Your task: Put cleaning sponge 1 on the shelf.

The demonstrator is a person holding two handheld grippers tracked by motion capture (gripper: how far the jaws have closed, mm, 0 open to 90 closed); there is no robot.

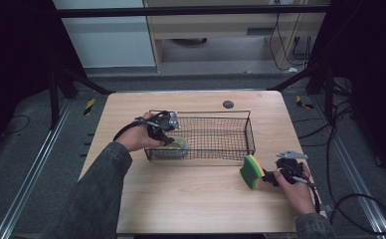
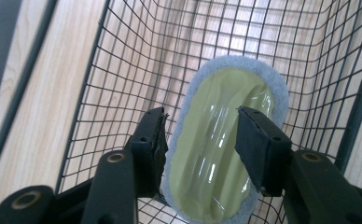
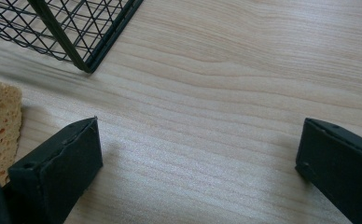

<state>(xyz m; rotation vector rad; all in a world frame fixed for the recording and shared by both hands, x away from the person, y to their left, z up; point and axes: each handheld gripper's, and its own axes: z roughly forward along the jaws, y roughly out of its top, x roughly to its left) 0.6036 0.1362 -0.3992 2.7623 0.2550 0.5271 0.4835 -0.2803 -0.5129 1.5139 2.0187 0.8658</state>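
A pale wooden table point(image 1: 191, 199) stands on a grey floor point(image 1: 27, 159) between dark side panels, with light cabinets point(image 1: 216, 25) behind it, loose cables point(image 1: 350, 199) at the right and a small dark disc point(image 1: 228, 104) near the table's far edge. On the table sits a black wire basket point(image 1: 231, 134), and in its left end lies a scrub pad point(image 2: 221, 144), yellow-green and glossy in the middle with a grey fuzzy rim; the rest of the basket holds nothing else. The left gripper point(image 1: 168, 134) reaches down into that end of the basket, its jaws part open on either side of the pad: in the left gripper view the left pad stands just clear of the grey rim, and the right one overlaps the yellow face, though contact there cannot be told. A sponge point(image 1: 251, 171), yellow with a green side, stands on edge on the table just outside the basket's near right corner. The right gripper point(image 1: 268, 177) lies low over the table right beside the sponge, its jaws wide apart with only bare wood between them in the right gripper view, the sponge at that view's left edge outside them.
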